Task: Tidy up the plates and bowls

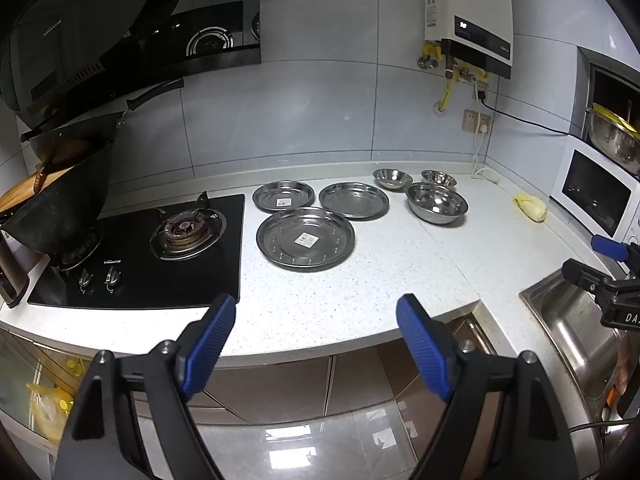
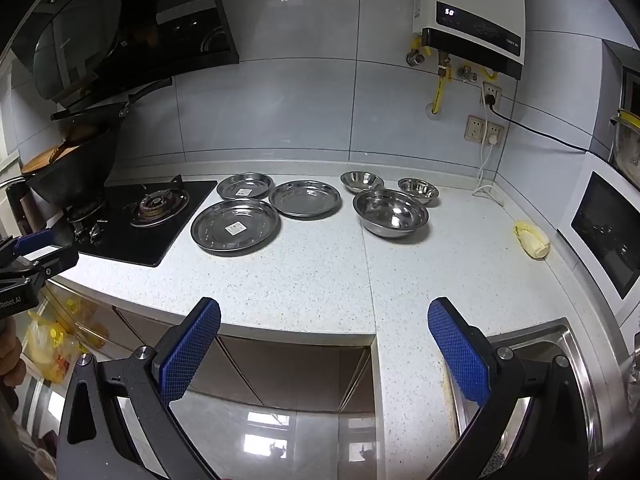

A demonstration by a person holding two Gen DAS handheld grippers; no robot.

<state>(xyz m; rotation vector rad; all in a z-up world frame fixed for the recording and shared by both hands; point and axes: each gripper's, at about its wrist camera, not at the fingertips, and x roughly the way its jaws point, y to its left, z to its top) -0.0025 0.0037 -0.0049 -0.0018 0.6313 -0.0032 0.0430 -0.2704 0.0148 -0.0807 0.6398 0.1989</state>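
Three steel plates lie flat on the white counter: a large one nearest, a smaller one behind it by the stove, and one to its right. Three steel bowls stand further right: a large bowl and two small bowls behind it. My left gripper hangs open and empty before the counter's front edge, well short of the plates. My right gripper is likewise open and empty, short of the bowls.
A black gas stove with a dark wok sits left of the plates. A steel sink is at the right, a microwave behind it. A yellowish lump lies near the microwave. A water heater hangs on the tiled wall.
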